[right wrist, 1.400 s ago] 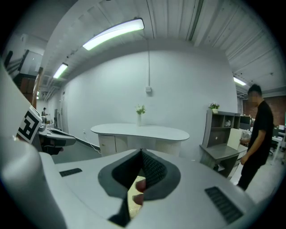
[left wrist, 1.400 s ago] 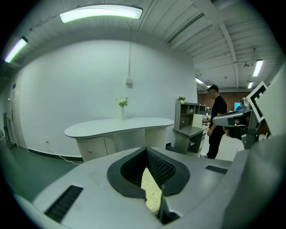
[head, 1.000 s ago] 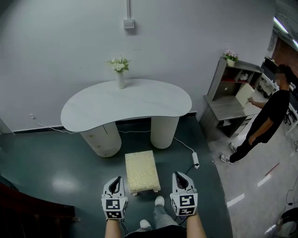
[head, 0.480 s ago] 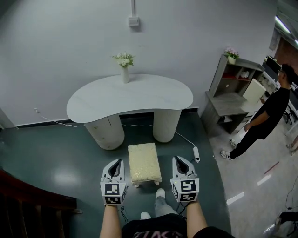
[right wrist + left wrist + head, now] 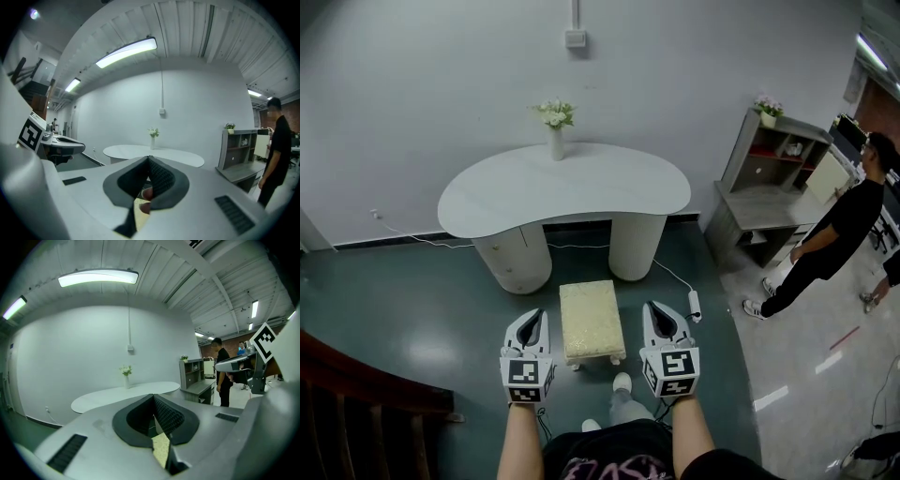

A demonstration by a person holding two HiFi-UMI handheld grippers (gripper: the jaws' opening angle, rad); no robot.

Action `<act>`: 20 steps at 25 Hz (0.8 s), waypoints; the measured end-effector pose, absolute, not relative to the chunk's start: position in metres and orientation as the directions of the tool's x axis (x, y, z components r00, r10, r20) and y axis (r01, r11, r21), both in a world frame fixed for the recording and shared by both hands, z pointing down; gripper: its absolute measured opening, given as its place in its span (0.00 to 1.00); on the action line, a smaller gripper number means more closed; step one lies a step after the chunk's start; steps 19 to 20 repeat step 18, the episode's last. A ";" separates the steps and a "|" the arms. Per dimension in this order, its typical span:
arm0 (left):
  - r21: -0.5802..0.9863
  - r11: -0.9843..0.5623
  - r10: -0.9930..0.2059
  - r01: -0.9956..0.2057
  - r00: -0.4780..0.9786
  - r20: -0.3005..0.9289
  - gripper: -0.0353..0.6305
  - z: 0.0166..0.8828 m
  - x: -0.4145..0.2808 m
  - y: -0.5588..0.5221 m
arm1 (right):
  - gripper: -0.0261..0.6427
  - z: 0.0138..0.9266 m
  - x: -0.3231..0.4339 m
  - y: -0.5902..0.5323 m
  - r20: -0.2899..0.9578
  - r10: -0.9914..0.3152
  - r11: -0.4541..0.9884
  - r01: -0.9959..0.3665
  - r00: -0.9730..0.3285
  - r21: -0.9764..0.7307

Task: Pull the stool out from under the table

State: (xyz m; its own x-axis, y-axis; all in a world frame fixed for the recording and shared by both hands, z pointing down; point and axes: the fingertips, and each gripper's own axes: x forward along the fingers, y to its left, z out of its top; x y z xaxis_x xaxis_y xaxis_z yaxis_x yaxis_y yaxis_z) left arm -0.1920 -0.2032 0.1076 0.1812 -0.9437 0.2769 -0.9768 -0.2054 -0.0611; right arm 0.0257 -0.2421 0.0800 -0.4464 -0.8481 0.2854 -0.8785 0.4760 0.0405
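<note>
The stool, a low one with a cream cushioned top, stands on the dark floor in front of the white kidney-shaped table, clear of its top. My left gripper hangs just left of the stool and my right gripper just right of it. Both are shut with nothing between the jaws and neither touches the stool. In the left gripper view the jaws meet, with a strip of the cushion below. The right gripper view shows the same: closed jaws over the cushion.
A vase of flowers stands at the table's back edge. A white power strip and its cable lie on the floor right of the stool. A grey shelf unit and a person in black are at the right. A dark red railing is at the lower left.
The head view has shifted, so table and stool sit slightly higher in the picture. Both grippers stay shut beside the stool. The person at the right has turned away from the shelf.
</note>
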 end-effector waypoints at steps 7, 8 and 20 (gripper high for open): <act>-0.070 -0.207 -0.948 -0.976 0.182 0.262 0.07 0.103 -0.193 -0.203 | 0.13 0.074 0.022 -0.242 0.264 -0.849 0.483 -0.875 -0.457 0.041; -0.073 -0.208 -0.948 -0.975 0.183 0.260 0.07 0.102 -0.193 -0.203 | 0.13 0.073 0.021 -0.242 0.264 -0.849 0.484 -0.874 -0.458 0.042; -0.077 -0.217 -0.950 -0.973 0.193 0.246 0.07 0.095 -0.191 -0.205 | 0.13 0.069 0.018 -0.243 0.251 -0.848 0.491 -0.870 -0.466 0.045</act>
